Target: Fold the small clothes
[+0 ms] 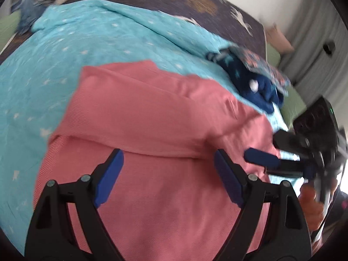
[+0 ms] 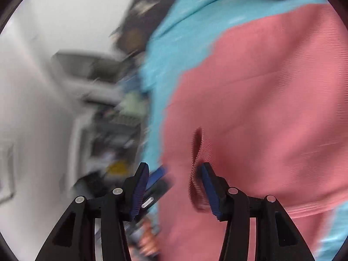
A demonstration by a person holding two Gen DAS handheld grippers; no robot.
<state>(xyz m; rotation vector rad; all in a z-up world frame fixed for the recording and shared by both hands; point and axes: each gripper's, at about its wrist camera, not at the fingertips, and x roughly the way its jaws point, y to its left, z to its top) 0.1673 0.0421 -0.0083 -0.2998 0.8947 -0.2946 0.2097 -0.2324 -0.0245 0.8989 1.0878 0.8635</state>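
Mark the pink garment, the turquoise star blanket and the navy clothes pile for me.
pink garment (image 1: 152,113): left wrist view, on its folded upper layer.
turquoise star blanket (image 1: 71,43): left wrist view, on bare fabric left of the garment.
navy clothes pile (image 1: 258,87): left wrist view, on the dark blue cloth.

No text, label, brand, number or sign can be read anywhere.

- The garment (image 1: 165,130) under my jaws is plain salmon pink.
- The blanket (image 1: 65,65) is turquoise with white stars.
- My finger pads (image 1: 111,174) are blue.
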